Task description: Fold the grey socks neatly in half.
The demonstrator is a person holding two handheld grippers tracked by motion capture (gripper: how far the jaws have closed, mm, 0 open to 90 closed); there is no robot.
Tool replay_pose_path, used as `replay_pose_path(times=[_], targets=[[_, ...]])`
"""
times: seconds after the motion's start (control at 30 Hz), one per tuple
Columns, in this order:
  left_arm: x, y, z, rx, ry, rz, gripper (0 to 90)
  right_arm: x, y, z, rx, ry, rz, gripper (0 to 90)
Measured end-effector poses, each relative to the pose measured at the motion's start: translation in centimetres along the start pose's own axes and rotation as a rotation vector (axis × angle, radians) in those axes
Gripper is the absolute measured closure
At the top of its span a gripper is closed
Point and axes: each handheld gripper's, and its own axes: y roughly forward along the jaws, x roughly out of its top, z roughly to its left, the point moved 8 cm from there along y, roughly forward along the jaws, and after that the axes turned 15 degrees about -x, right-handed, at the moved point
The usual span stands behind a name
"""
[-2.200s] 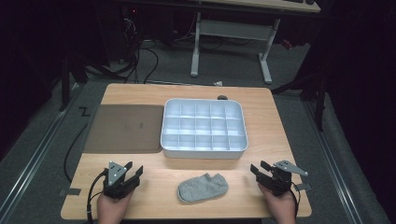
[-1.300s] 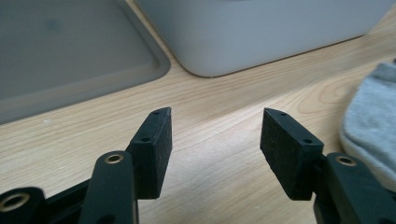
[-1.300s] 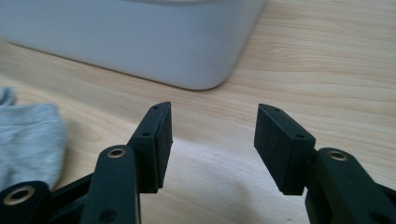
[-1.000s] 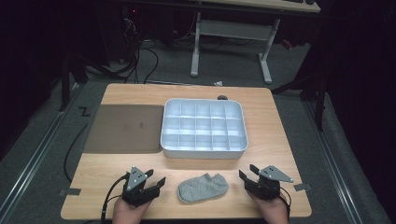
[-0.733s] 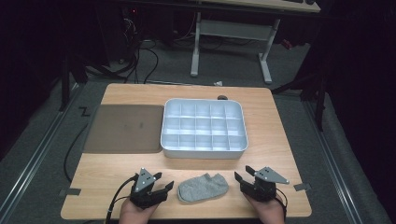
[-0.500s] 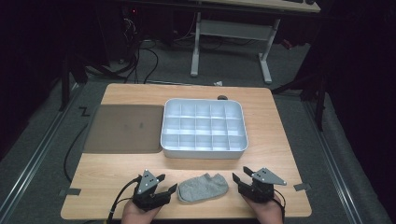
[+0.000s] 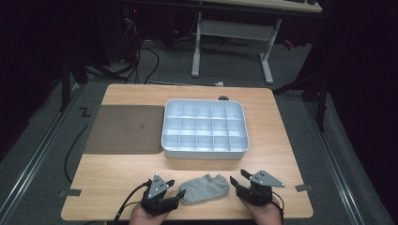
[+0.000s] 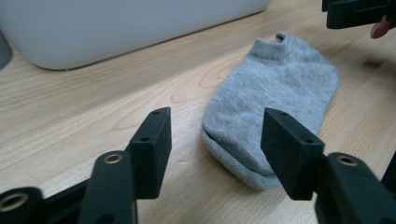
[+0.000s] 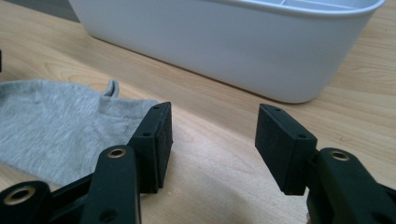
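A grey ankle sock lies flat near the table's front edge, toe to the left, cuff to the right. My left gripper is at its toe end. In the left gripper view the sock has its toe between the open jaws of the left gripper, close to the right one; the jaws have just been closing a little and the pads do not press it. My right gripper stands open just right of the cuff. In the right gripper view the sock lies beside the left jaw of that gripper, with bare wood between the jaws.
A white tray with several empty compartments stands mid-table, just beyond the sock; its wall rises close ahead of the right gripper. A brown mat lies to the tray's left. The wooden table ends right behind both hands.
My left gripper has slid right along the front edge until its jaws reach the sock's toe. The right gripper has edged slightly left toward the cuff. The sock has not moved.
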Motion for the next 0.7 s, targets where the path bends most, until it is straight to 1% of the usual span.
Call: replay_pose_path(times=[0.03,0.17,0.2,0.23,0.3,0.37,0.43,0.47,0.57,0.67,0.7], targets=[[0.0,0.1,0.0,0.003,-0.001,-0.001,47.6,-0.1,0.0,0.1,0.0,-0.005,0.002,47.4],[-0.3,0.6,0.2,0.016,-0.005,0.027,53.1,0.0,-0.1,0.4,0.008,-0.008,0.001,47.7],[-0.4,0.6,0.4,0.025,-0.006,0.032,54.4,0.0,-0.1,0.5,0.008,-0.006,0.001,47.7],[-0.5,0.5,0.5,0.036,-0.004,0.036,58.0,0.0,-0.1,0.6,0.008,-0.013,-0.003,47.7],[-0.5,0.4,0.6,0.041,-0.009,0.032,60.2,-0.1,-0.2,0.7,0.011,-0.013,0.0,47.7],[-0.4,0.3,0.9,0.052,-0.005,0.033,64.9,-0.3,-0.2,0.9,0.013,-0.019,0.005,47.8],[-0.4,0.3,1.0,0.05,-0.014,0.029,66.3,-0.3,-0.2,1.1,0.021,-0.017,0.007,47.9],[-0.5,0.3,1.1,0.052,-0.013,0.036,67.1,-0.2,-0.2,1.2,0.026,-0.011,0.009,48.0],[-0.5,0.3,1.1,0.05,-0.015,0.034,67.5,-0.1,-0.2,1.8,0.055,0.005,0.015,48.6],[-0.6,0.4,1.0,0.044,-0.011,0.04,66.1,-0.3,-0.2,2.4,0.065,-0.02,0.021,49.2],[-0.7,0.4,1.0,0.041,-0.009,0.044,64.0,-0.4,-0.1,2.7,0.069,-0.027,0.029,49.3]])
